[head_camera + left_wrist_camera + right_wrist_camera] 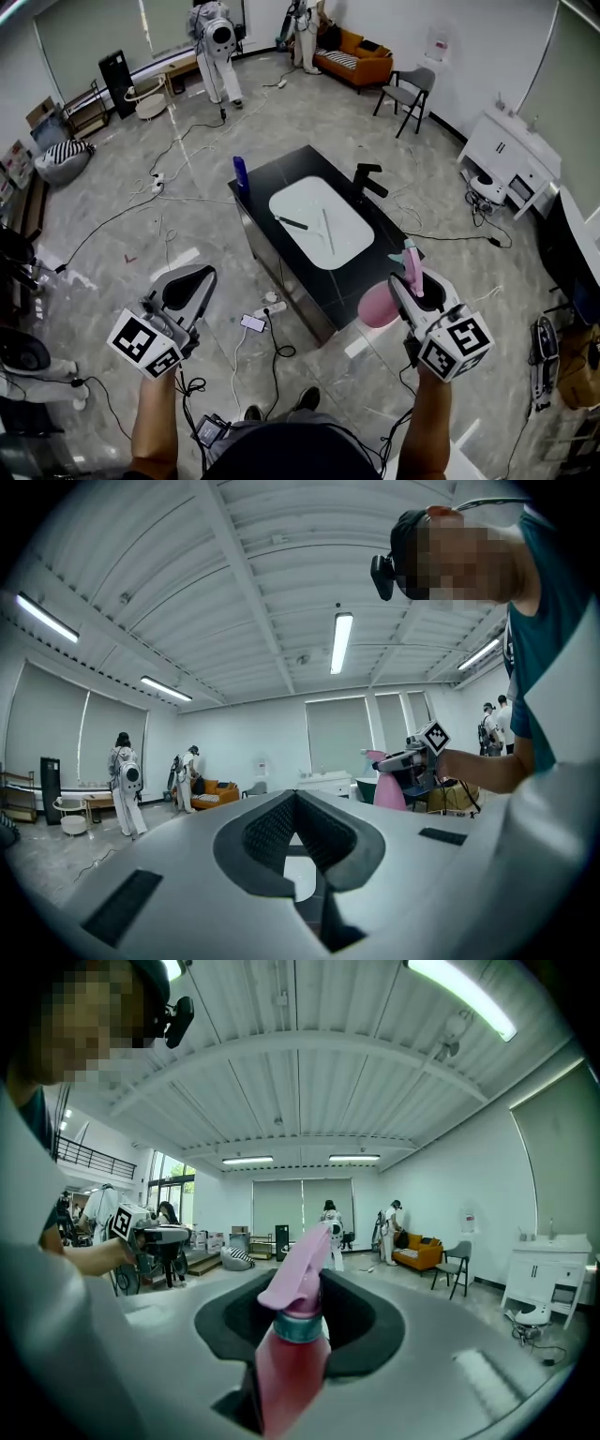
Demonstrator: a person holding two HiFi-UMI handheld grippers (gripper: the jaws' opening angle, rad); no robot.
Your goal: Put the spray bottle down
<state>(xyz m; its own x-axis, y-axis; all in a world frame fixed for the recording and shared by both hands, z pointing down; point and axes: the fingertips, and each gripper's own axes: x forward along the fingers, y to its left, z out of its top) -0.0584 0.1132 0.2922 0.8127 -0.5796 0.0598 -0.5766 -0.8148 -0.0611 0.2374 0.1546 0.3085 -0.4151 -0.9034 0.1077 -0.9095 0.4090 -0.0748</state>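
My right gripper (411,274) is shut on a pink spray bottle (380,305), held in the air beside the near right corner of the black table (281,258). In the right gripper view the spray bottle (292,1354) stands upright between the jaws, its pink trigger head on top. My left gripper (199,277) hangs over the floor to the left of the table, its jaws together with nothing in them. The left gripper view shows its tips (295,799) meeting, and the pink bottle (386,791) off to the right.
The table has a white inset top (323,225) with a black pen-like item (292,223) on it, a blue bottle (241,173) at its far left corner and a black fixture (367,178). Cables and a phone (253,322) lie on the floor. People stand at the back near an orange sofa (361,58).
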